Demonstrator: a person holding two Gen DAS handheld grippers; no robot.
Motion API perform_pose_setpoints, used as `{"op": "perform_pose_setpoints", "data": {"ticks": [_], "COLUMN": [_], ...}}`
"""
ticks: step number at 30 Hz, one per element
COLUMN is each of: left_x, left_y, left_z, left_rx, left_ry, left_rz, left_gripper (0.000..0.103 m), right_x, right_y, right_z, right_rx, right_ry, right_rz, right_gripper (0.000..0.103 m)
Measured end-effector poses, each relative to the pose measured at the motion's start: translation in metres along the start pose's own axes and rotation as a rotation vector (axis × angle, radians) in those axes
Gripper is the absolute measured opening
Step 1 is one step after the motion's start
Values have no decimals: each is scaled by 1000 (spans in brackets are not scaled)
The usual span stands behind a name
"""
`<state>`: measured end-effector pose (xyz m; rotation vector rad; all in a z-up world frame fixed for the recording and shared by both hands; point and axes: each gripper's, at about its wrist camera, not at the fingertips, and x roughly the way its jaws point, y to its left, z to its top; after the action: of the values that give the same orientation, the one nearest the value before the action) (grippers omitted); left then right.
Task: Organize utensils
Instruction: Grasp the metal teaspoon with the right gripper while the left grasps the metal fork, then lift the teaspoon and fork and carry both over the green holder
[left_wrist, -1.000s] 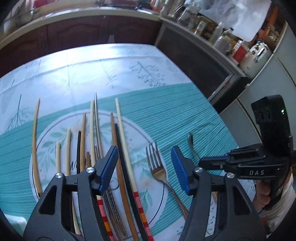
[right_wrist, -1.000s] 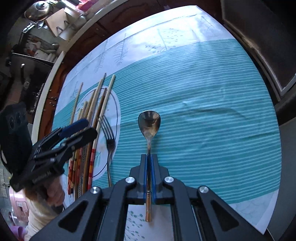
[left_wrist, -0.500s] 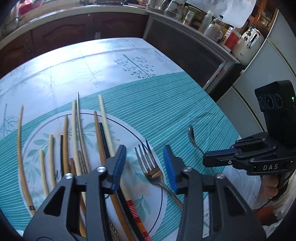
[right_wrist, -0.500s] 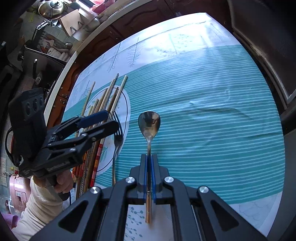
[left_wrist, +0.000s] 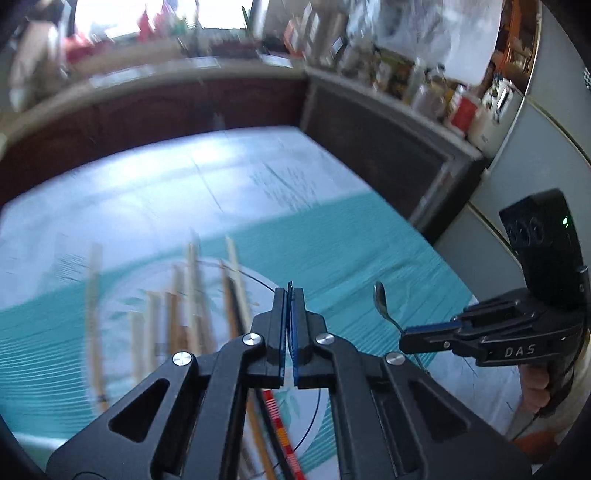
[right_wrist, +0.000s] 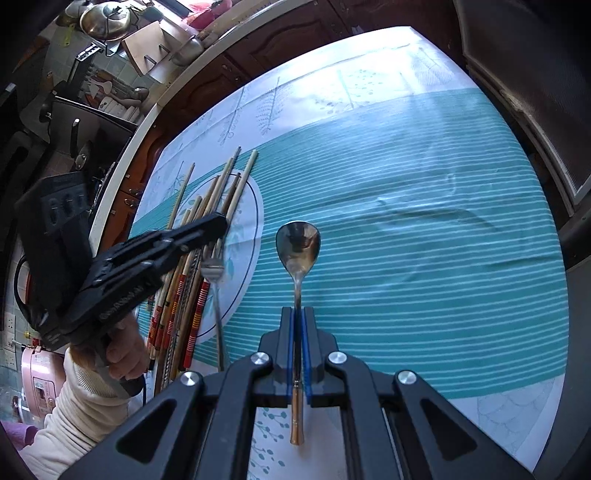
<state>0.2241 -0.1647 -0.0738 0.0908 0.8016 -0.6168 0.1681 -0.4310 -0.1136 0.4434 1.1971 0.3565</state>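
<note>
Teal-striped cloth (right_wrist: 424, 236) is covering the surface, with a white disc printed on it. On that disc a fan of chopsticks (right_wrist: 207, 236) is lying side by side, some plain wood, some with red and orange banded ends. A fork (right_wrist: 216, 280) is lying just beside them on the spoon side, tines pointing away from the camera.

Right tongs (right_wrist: 297, 317) are gripping a spoon (right_wrist: 298, 247) by its handle, the blue pads pressing on the stem; the bowl is sticking out ahead over the teal stripes and the coppery handle end is poking out behind the pads. In the left view the same spoon (left_wrist: 382, 302) is showing at the tip of the right tongs (left_wrist: 406, 338).

Left tongs (left_wrist: 290, 295) have just been closing and are now standing shut, pad to pad, with nothing between them. They are hanging above the chopsticks (left_wrist: 192, 314), which are blurring in that view. From the right view the left tongs (right_wrist: 218, 223) are reaching over the chopsticks, apart from the fork, held by a hand (right_wrist: 123, 350) in a cream sleeve.
</note>
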Motion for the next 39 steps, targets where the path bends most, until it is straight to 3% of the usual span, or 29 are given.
{"op": "perform_pose_setpoints", "data": {"ticks": [6,10,15,20,26,30,39], "left_x": [-100,-164,-243,-310,-342,-345,-283], "left_y": [-16,-12,8,46,93,109,120], "left_z": [-17,-32,-45,-50,-48,-41,-33], "left_rx": [52,58,87,82,129,158,259], "left_ry": [-288,-419,-501,-527,-491,-464,-365], "left_rz": [300,458,597,695,750,731,659], "left_gripper": [0,0,0,0,0,0,0], "right_x": [-17,-30,-41,-50,-45,-30,-6], "right_y": [30,70,132,199,265,289,316], "right_z": [-10,-23,-38,-49,-64,-66,-70], "right_rx": [-80,-199,-346,-487,-646,-706,-758], "right_ry": [-98,-199,-331,-473,-625,-649,-676], "right_rz": [-13,-28,12,131,193,213,252], "right_gripper": [4,3,3,3,3,3,3]}}
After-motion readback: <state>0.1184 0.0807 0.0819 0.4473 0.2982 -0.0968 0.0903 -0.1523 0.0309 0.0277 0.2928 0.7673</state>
